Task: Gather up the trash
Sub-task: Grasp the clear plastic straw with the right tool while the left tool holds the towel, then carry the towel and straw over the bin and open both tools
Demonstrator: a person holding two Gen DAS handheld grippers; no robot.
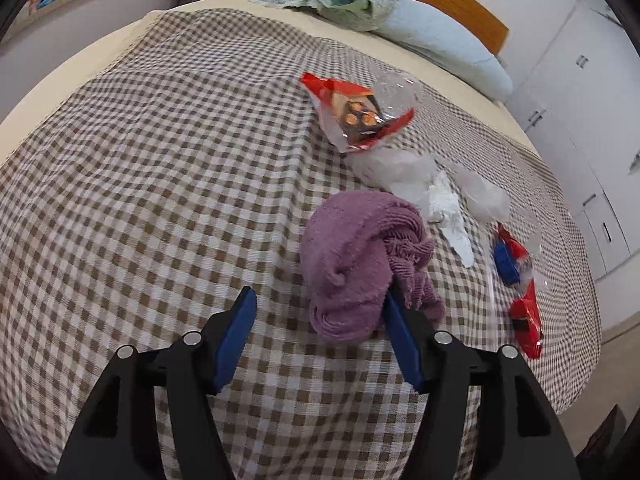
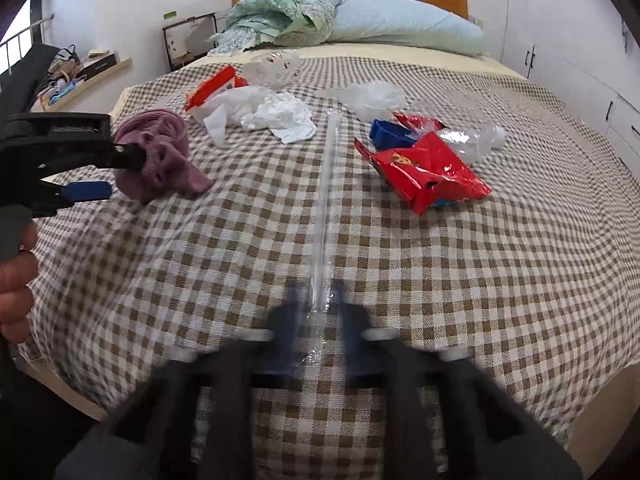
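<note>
The right gripper (image 2: 316, 312) is pinched on a clear plastic sleeve (image 2: 326, 184) lying on the bed (image 2: 520, 280) beside the red snack wrapper (image 2: 428, 172). The left gripper (image 1: 320, 336) is spread around the purple towel (image 1: 352, 264). The slick sleeve could slip; the towel might be mistaken for trash.

On the bed (image 2: 520, 280): two red wrappers (image 2: 432, 172) (image 2: 212, 88), one purple towel (image 2: 160, 152), one white tissue (image 2: 286, 118), one clear tube (image 2: 326, 200), one pillow (image 2: 404, 24).

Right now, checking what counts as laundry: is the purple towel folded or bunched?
Bunched: the purple towel lies crumpled in a heap on the checked bedspread.
</note>
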